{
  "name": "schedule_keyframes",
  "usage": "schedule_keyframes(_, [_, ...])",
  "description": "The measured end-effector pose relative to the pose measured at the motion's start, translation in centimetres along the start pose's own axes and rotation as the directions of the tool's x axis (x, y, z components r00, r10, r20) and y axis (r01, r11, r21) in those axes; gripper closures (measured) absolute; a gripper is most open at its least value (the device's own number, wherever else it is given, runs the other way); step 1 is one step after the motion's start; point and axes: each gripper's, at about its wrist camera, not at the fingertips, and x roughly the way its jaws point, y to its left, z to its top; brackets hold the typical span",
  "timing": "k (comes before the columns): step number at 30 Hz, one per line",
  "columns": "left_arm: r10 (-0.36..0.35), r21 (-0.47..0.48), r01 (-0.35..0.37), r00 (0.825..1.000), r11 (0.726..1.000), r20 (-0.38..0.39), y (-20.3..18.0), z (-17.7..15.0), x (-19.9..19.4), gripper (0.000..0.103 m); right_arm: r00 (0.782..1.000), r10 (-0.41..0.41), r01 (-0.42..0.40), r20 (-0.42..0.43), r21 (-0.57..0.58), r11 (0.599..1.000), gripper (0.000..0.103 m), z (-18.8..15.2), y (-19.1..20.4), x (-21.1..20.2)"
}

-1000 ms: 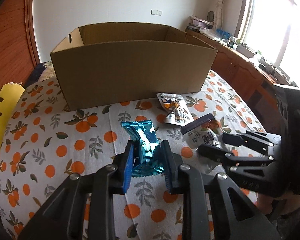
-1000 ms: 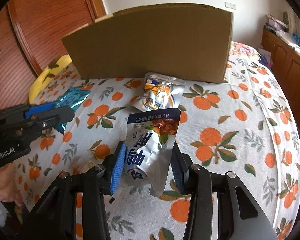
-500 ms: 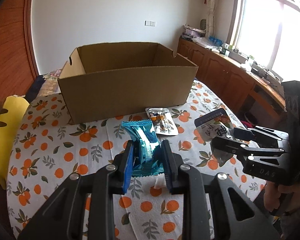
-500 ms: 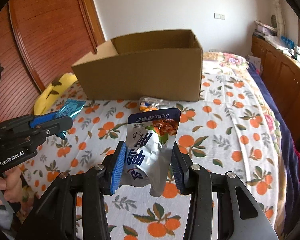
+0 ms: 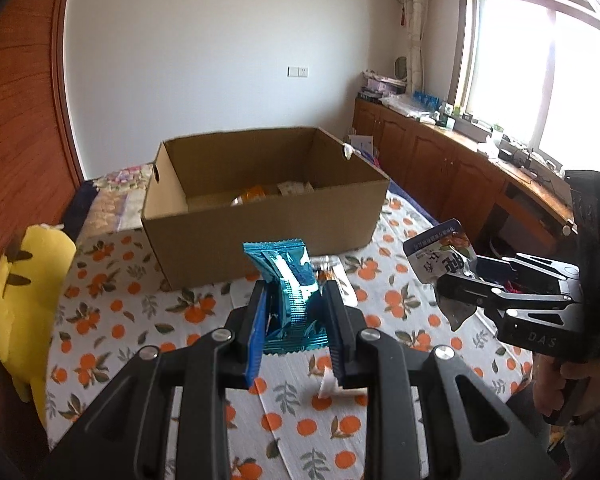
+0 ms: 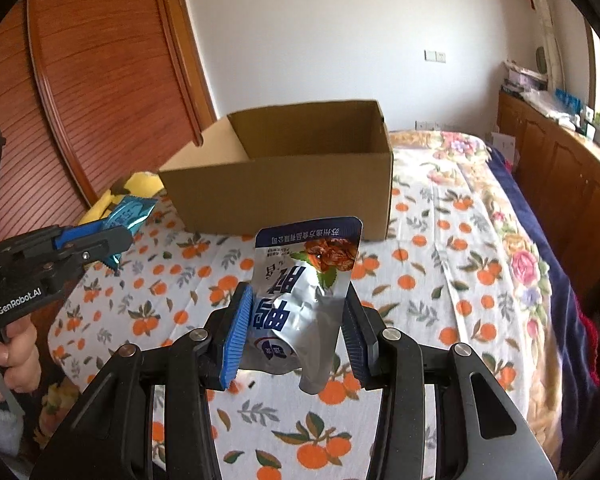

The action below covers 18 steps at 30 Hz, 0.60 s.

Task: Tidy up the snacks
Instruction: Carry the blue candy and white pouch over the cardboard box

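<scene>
Between the fingers of the left gripper (image 5: 296,320), held above the bed (image 5: 148,320), sits a blue foil snack pack (image 5: 286,280). Beside it, the right gripper (image 6: 296,334) clamps a silver pouch (image 6: 304,280) with Chinese print. "GenRobot.AI" marks the left tool. Behind both stands an open cardboard box (image 5: 260,216) on the orange-print sheet.

left tool (image 5: 296,320): black linkage arms, silver screws, blue ribbed pads, white "GenRobot.AI" lettering | right tool (image 6: 296,332): black, silver screws, blue ribbed pads | hands: bare skin
</scene>
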Motion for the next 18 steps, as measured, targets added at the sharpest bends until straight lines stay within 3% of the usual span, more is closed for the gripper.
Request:
schedule_keyframes(10, [-0.02, 0.011, 0.02, 0.999, 1.0, 0.049, 1.0, 3.7, 0.5, 0.078, 0.998, 0.016, -0.014, 0.053, -0.048, 0.999, 0.06, 4.6, 0.2, 0.3])
schedule_keyframes(18, [-0.01, 0.028, 0.009, 0.998, 1.0, 0.067, 2.3, 7.0, 3.6, 0.078, 0.996, 0.025, -0.018, 0.08, -0.085, 0.996, 0.06, 8.5, -0.4, 2.5])
